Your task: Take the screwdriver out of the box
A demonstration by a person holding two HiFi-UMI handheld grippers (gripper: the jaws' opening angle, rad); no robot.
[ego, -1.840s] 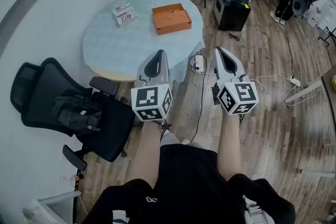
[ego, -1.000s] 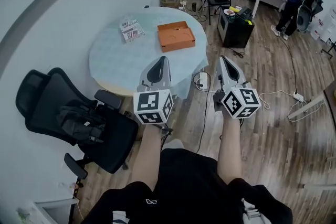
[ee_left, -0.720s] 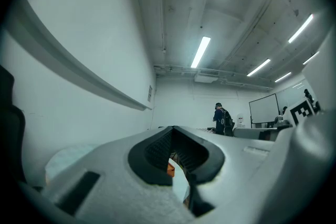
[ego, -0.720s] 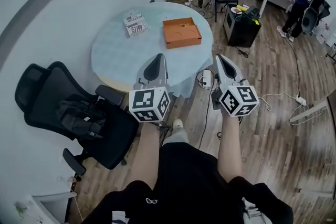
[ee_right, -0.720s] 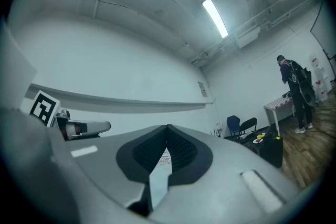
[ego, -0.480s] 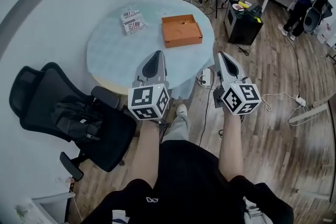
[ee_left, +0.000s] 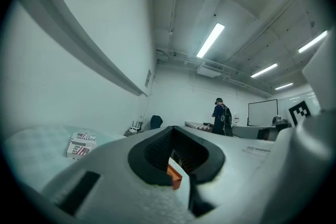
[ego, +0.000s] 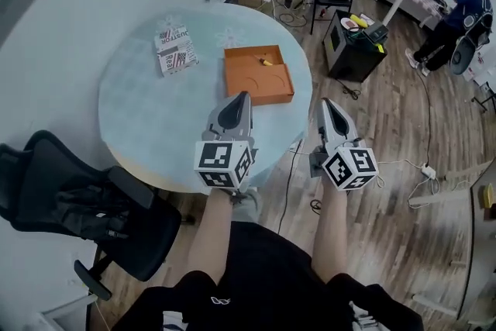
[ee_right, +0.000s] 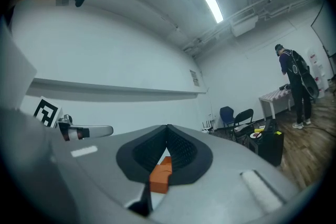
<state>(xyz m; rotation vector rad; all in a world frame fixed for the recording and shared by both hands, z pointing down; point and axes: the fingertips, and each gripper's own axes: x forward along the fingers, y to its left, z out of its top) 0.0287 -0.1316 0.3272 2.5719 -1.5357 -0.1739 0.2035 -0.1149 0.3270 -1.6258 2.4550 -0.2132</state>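
Box [ego: 258,75]: orange, open-topped, upper centre, on bench [ego: 147,112].
Screwdriver [ego: 266,61]: inside, at far wall, untouched.
Left gripper [ego: 243,97], right gripper [ego: 325,101]: mid-frame, both clenched, empty, level, short of box; seemingly poised for approach.

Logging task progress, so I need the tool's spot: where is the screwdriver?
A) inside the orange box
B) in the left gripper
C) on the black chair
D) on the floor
A: the head view shows the yellow-handled screwdriver lying in the open orange box, by its far wall.
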